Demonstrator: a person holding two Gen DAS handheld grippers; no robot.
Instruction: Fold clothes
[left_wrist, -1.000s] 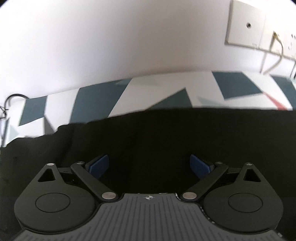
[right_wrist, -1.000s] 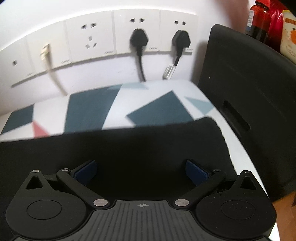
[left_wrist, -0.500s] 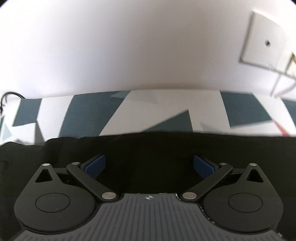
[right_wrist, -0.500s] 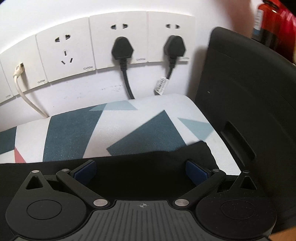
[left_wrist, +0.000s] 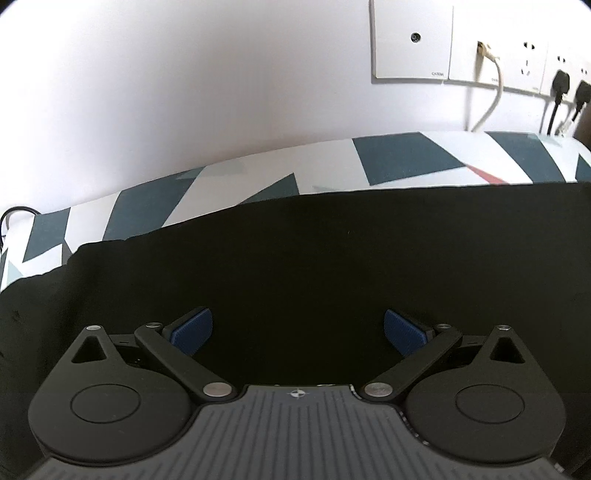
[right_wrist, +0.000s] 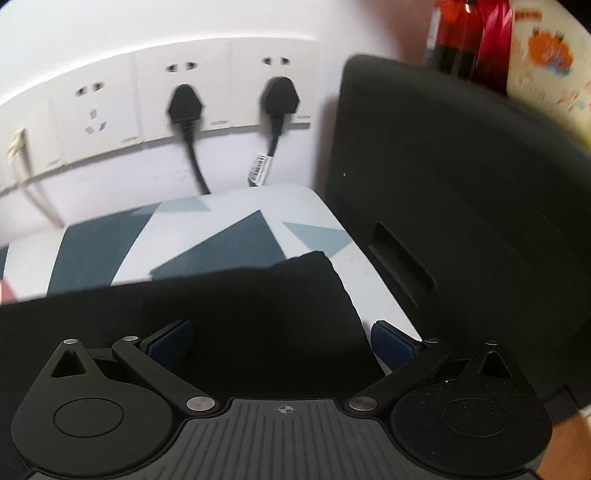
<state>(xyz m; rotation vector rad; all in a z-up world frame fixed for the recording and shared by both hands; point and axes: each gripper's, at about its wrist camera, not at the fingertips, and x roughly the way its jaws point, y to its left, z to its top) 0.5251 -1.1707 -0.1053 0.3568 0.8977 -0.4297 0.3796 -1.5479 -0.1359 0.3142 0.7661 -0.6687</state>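
1. The black garment lies spread flat on the patterned counter, its long axis running left to right along the wall, directly ahead of and beneath both sets of fingers.
2. In the right wrist view the garment's right-hand corner peaks just ahead of the right gripper; the cloth's edge runs down between its fingers, the right fingertip over bare counter.
3. Right fingers stand wide apart, clamped on nothing.
4. The left gripper hovers over the cloth's middle-left, fingers likewise spread, nothing held.
5. So the right hand looks nearer a graspable corner.
6. A black bin stands just beside the counter's right end; its contents are hidden.
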